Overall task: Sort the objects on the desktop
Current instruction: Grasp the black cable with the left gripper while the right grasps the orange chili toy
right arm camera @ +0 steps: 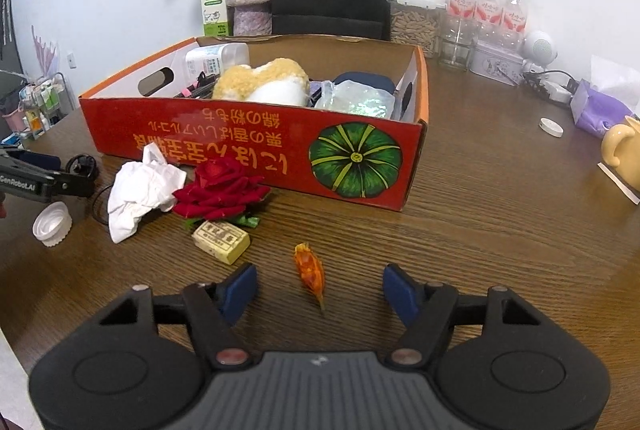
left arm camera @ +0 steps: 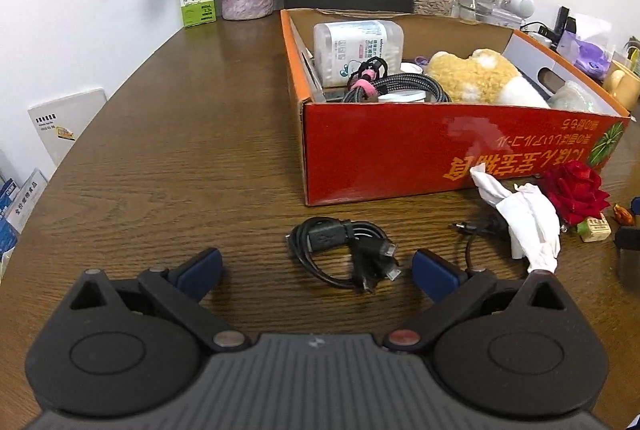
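From the left wrist view, your left tool [left arm camera: 316, 270] has its blue pads spread wide apart and holds nothing. Just ahead of it, between the pads and a little beyond them, the coiled black USB cable [left arm camera: 340, 250] lies on the brown wood-grain desk [left arm camera: 160, 150]. The open red cardboard box [left arm camera: 440, 150] stands behind it, already holding a braided black cable with a pink tie [left arm camera: 384, 88], a yellow and white plush toy [left arm camera: 480, 78] and a clear plastic container [left arm camera: 356, 46]. To take the USB cable well, centre the tool over the thick bundled part near the connector, not over a single loose loop, and go low enough that both pads bracket the whole bunch before you close. The plugs stick out toward you, so expect them to dangle; lift straight up before crossing the box wall.

From the right wrist view, your right tool [right arm camera: 320, 286] is likewise spread open and empty. The small orange crinkled wrapper [right arm camera: 309, 268] lies on the desk between its pads, running lengthwise toward you. It looks light and slippery, so close gently across its widest part. Near it sit a pale yellow wrapped block [right arm camera: 221, 241], a red fabric rose [right arm camera: 220, 188], a crumpled white tissue [right arm camera: 138, 190] and a white ridged bottle cap [right arm camera: 52, 224]; keep the left pad apart from the block as you descend.
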The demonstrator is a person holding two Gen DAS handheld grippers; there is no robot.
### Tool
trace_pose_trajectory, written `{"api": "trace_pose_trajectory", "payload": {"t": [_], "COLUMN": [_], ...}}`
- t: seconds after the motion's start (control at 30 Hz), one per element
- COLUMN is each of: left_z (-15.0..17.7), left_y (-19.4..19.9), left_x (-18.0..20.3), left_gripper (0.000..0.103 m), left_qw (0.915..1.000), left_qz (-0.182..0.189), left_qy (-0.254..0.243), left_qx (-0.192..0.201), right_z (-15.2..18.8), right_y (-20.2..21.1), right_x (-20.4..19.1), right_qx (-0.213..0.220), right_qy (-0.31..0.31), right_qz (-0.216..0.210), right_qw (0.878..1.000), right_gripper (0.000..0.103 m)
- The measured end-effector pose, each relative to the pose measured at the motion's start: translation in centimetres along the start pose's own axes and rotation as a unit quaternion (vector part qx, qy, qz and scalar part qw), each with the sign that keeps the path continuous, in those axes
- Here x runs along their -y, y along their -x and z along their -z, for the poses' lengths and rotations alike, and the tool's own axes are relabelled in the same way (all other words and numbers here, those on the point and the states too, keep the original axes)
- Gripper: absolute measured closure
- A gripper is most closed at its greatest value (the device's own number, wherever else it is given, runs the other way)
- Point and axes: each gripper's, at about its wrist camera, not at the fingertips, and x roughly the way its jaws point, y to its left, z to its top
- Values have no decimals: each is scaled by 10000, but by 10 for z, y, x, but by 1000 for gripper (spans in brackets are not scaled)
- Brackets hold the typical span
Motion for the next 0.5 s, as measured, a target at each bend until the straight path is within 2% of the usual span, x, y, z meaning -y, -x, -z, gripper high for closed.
{"api": "trace_pose_trajectory", "payload": {"t": [0.07, 0.33, 0.4, 0.43, 0.47, 0.5], "left_z": [0, 1, 2, 3, 3, 4], "left_y": [0, 0, 1, 2, 3, 6], "left_x": [0, 1, 1, 1, 2, 2], "left_gripper": [0, 0, 1, 3, 11, 25], "left_qw": [10000, 10000, 9999, 9999, 9999, 9997], "left_qz": [-9, -30, -3, 15, 28, 37], "left_qy": [9, 46, 26, 11, -13, -54], "left_qx": [5, 65, 105, 131, 170, 235], "right_z": [0, -1, -1, -1, -1, -1], "right_y": [1, 3, 3, 3, 3, 3], "right_x": [0, 0, -1, -1, -1, -2], "right_qx": [40, 58, 67, 69, 66, 62], "right_qy": [-38, -64, -60, -59, -58, -57], "right_qz": [28, 9, 8, 12, 18, 28], "right_qw": [10000, 10000, 10000, 10000, 10000, 10000], "right_gripper": [47, 64, 72, 76, 78, 80]}}
